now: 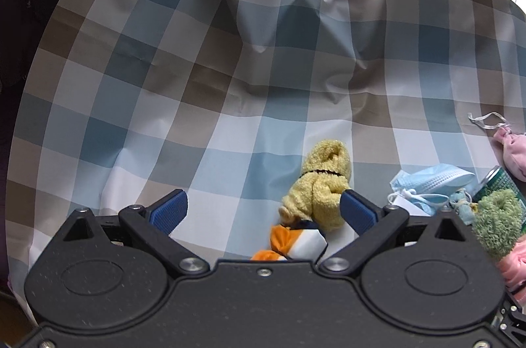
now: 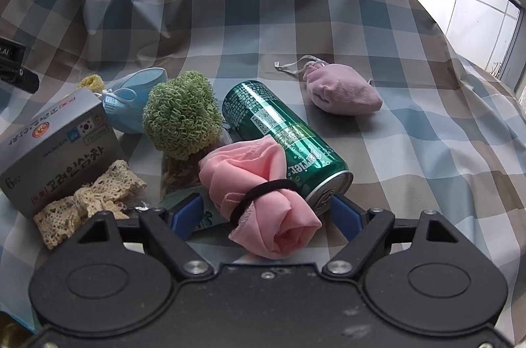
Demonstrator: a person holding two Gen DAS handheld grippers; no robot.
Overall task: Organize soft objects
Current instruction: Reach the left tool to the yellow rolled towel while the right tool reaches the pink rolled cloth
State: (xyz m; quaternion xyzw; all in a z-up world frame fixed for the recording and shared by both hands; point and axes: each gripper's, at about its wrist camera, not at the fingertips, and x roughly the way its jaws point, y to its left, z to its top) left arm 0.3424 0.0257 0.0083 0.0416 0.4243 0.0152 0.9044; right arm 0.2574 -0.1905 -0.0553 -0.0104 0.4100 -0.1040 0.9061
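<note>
Pink roll [image 2: 263, 197], banded cloth, is light and squashy; you'd best pinch it at the black band [image 2: 259, 193]. It lies on the checked cloth [image 2: 411, 150] between your right gripper [image 2: 268, 215] pads, jaws parted, not yet pressing, against the can [image 2: 282, 137]. Your left gripper [image 1: 263, 210] gapes beside the yellow towel [image 1: 320, 183].
</note>
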